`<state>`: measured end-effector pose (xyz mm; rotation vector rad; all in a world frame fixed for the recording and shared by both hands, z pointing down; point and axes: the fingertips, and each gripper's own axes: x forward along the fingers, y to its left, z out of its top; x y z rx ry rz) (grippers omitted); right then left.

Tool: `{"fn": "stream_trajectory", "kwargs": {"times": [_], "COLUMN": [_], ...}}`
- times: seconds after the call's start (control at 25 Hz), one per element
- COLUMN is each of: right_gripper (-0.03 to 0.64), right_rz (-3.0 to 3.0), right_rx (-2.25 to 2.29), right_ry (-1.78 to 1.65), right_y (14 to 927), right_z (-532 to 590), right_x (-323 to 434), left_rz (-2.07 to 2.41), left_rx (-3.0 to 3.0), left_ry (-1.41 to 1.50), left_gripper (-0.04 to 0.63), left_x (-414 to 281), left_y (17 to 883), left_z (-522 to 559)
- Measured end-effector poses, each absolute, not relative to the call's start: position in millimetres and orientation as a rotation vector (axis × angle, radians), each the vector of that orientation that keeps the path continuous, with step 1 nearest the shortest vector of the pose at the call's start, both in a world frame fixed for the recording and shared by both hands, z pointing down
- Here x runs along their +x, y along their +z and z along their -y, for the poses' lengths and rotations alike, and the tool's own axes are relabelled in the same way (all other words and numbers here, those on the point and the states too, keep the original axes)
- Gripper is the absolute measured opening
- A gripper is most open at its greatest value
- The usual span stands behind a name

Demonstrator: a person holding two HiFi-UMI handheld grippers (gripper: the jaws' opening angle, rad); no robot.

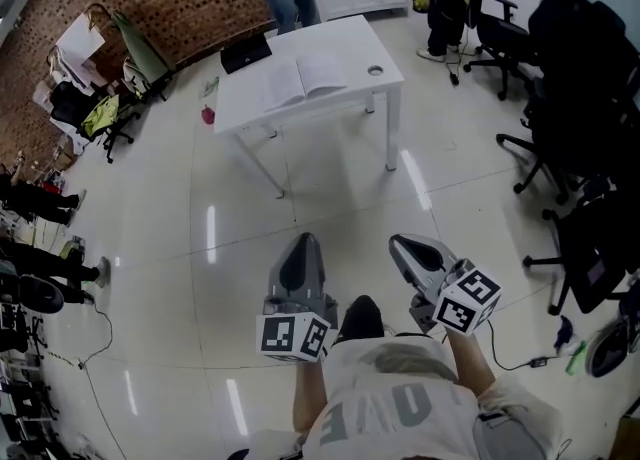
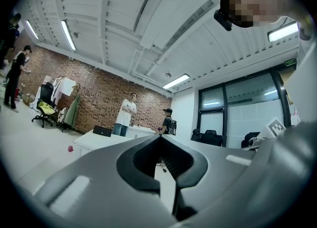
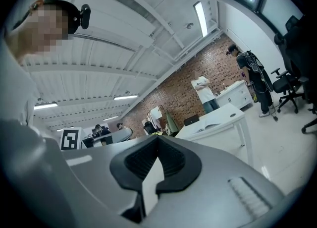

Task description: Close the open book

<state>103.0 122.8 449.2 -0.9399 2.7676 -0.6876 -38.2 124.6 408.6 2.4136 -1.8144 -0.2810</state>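
1. The open book (image 1: 305, 78) lies pages-up on the white table (image 1: 345, 43), with its spread running along the table's length.
2. It is well ahead of both grippers, across the floor (image 1: 330, 188). The left gripper (image 1: 300, 241) lines up with it more directly than the right gripper (image 1: 402, 243).
3. Both pairs of jaws are closed together and grip nothing.
4. No print on the book is legible, and the marker cubes (image 1: 293, 336) show only square patterns.

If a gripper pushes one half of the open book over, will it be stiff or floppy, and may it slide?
The book lies open with gently arched pages, so they would probably flop rather than turn as one. The table looks smooth, so the book may slide when pushed.
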Motion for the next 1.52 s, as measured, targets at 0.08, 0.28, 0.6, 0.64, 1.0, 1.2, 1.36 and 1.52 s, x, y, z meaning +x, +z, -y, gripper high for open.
{"fn": "stream_trajectory", "kwargs": {"times": [0.08,0.28,0.6,0.64,1.0,1.2,1.36,1.52], "right_gripper": [0.003,0.003,0.003,0.004,0.004,0.003,0.003,0.005], "right_rz": [-2.778,-2.799,-2.818,-2.812,-2.775,-2.805,-2.817,-2.803], "right_rx": [-0.926,-0.936,-0.907,-0.906,-0.875,-0.904,-0.871,-0.829], "right_ry": [-0.706,-0.732,-0.671,-0.651,-0.547,-0.589,-0.586,-0.583], "right_y": [455.1,475.6,462.7,456.4,419.4,433.3,431.4,423.9], "right_z": [-113.4,-74.3,47.5,68.0,213.7,251.8,284.1,306.1], "right_x": [102.2,93.5,26.0,15.3,-60.6,-72.3,-73.4,-70.9], "left_rz": [1.823,1.831,1.81,1.804,1.735,1.689,1.725,1.782], "left_rx": [2.4,2.373,2.377,2.39,2.495,2.452,2.43,2.417], "left_ry": [-0.307,-0.335,-0.373,-0.382,-0.429,-0.407,-0.419,-0.419], "left_gripper": [0.011,0.011,0.011,0.011,0.011,0.011,0.011,0.011], "left_x": [-42.9,-58.0,-119.9,-129.2,-180.1,-184.0,-184.1,-178.5], "left_y": [413.9,424.8,422.3,418.2,387.7,410.5,411.1,407.4], "left_z": [-113.2,-74.6,54.3,74.6,224.5,269.4,298.2,313.2]}}
